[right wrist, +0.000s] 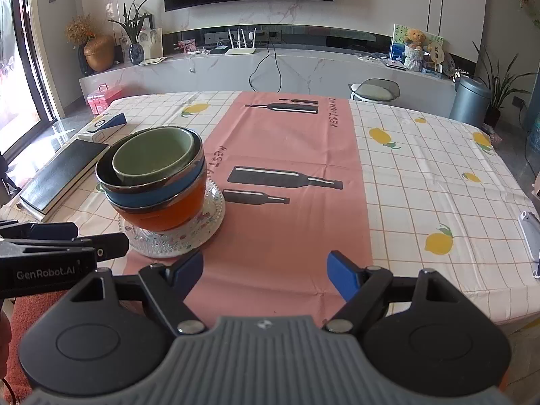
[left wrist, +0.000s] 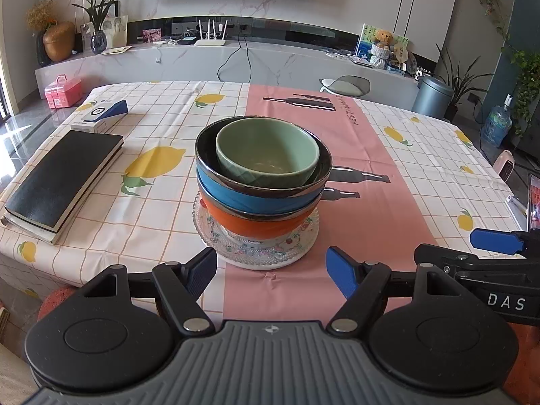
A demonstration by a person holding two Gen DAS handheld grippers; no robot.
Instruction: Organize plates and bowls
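Jaws of the left gripper (left wrist: 271,271) stand wide with nothing between them, just short of the near rim of the patterned clear glass plate (left wrist: 216,241). On that plate sit a glossy orange bowl (left wrist: 260,224), a blue bowl (left wrist: 256,197) and a small pale green bowl (left wrist: 266,150), nested. The right gripper (right wrist: 265,271) also gapes wide and empty over bare pink tablecloth (right wrist: 290,222), beside the stack. A thick black book (left wrist: 64,179) lies near the table's left edge.
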